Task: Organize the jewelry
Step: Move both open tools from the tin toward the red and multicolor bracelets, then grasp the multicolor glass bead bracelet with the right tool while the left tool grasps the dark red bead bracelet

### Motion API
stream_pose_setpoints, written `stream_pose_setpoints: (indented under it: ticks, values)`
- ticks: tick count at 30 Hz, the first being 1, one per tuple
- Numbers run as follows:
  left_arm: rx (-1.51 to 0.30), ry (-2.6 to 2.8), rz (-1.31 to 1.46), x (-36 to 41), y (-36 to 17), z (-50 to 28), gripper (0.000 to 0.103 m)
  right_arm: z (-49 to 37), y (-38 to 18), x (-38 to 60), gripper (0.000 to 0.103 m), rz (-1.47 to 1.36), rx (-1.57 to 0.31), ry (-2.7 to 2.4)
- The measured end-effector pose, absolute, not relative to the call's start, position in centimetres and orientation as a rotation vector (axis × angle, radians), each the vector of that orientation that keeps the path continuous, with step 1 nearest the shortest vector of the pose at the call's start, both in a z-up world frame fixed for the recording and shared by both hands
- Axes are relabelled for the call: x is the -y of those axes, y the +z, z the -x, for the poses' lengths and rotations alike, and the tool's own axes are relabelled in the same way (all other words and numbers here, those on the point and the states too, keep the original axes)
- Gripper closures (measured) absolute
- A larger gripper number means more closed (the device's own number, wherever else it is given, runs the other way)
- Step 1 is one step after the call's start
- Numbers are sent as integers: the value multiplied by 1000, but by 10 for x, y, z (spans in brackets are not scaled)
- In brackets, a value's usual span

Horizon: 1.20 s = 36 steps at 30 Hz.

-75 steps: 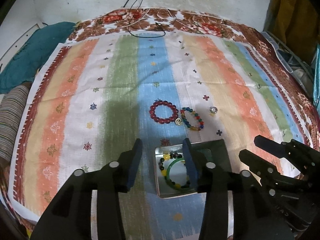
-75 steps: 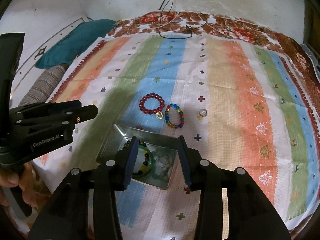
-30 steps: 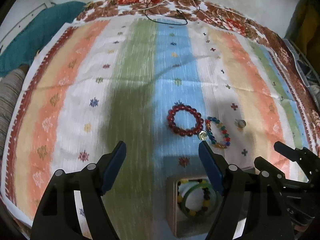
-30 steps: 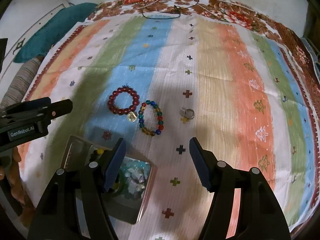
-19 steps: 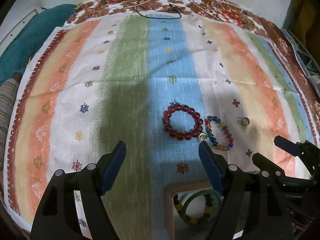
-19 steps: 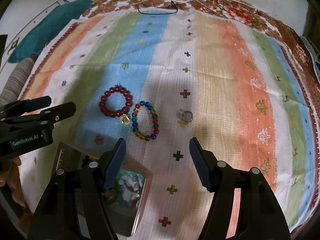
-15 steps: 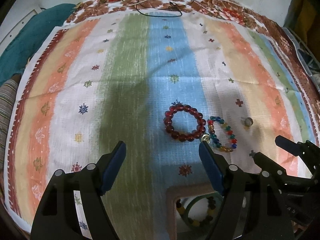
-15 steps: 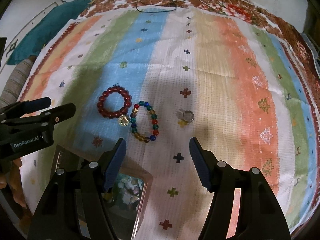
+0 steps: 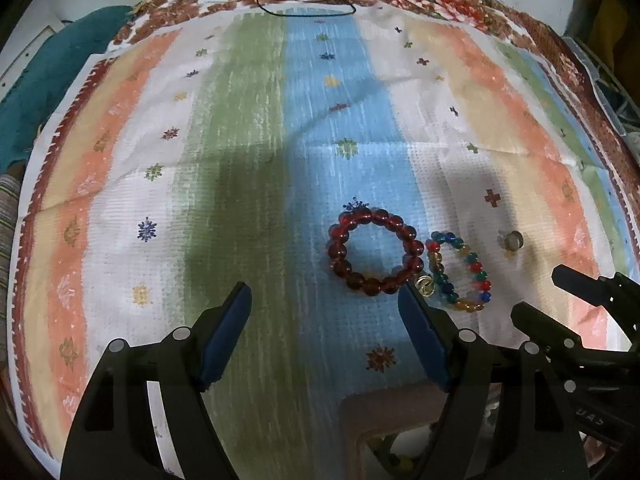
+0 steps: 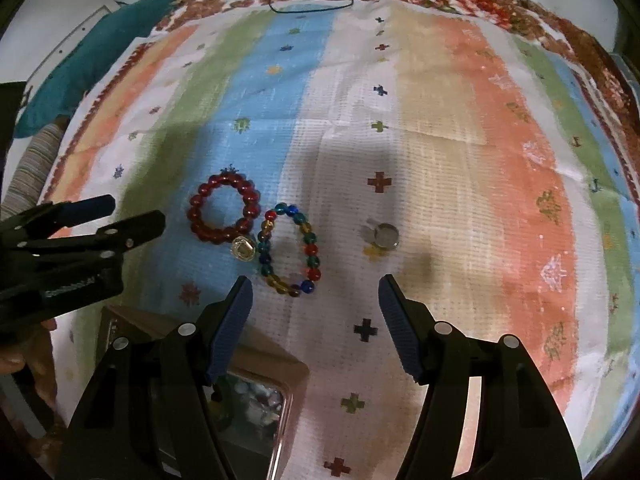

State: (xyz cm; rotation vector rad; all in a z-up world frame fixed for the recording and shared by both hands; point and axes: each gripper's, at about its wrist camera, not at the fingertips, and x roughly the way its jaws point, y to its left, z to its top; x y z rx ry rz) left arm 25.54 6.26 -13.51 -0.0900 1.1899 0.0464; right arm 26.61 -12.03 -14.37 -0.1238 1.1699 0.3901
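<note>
Right now we hold both tools up over a striped cloth (image 9: 256, 152) with little flowers and crosses on it. Our left gripper (image 9: 324, 300) has its two blue fingers (image 9: 226, 332) wide apart, and nothing is between them. Our right gripper (image 10: 312, 292) is spread wide too, and it holds nothing. On the blue stripe lies a red bead bracelet (image 9: 376, 251), flat on the cloth. Just beside it, on the right, lies a colorful bead bracelet (image 10: 289, 250) with blue, green, red and yellow beads. A small gold bead (image 10: 243, 248) sits between the two bracelets and touches them both. A little silver ring (image 10: 385, 235) lies by itself, farther to the right, apart from the bracelets. Near us, close to the bottom edge, sits a metal box (image 10: 256, 364). We can see some beads and shiny bits inside it, but our grippers hide most of them. Far back, a thin black cord (image 10: 312, 2) lies on the flowery edge of the cloth.
</note>
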Motion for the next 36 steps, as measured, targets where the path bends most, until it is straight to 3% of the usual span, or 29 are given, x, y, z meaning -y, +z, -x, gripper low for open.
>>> stream_pose_setpoints:
  ticks: [7,10,20,26,36]
  values:
    - [-1207,45,91,-66,-145,-264,28,-272,-151,116,38,126,-1194,402]
    - [-1206,49,97,-66,-147,-268,28,-274,-154,113,47,128,-1203,409]
    - [-1233,13,53,-59,-157,-279,31,-282,-165,107,58,140,-1233,422]
    - [-1258,0,46,-58,-165,-284,45,-287,-174,104,67,141,-1254,437]
    - [-1285,-20,38,-58,-180,-293,57,-297,-188,102,79,162,-1276,436]
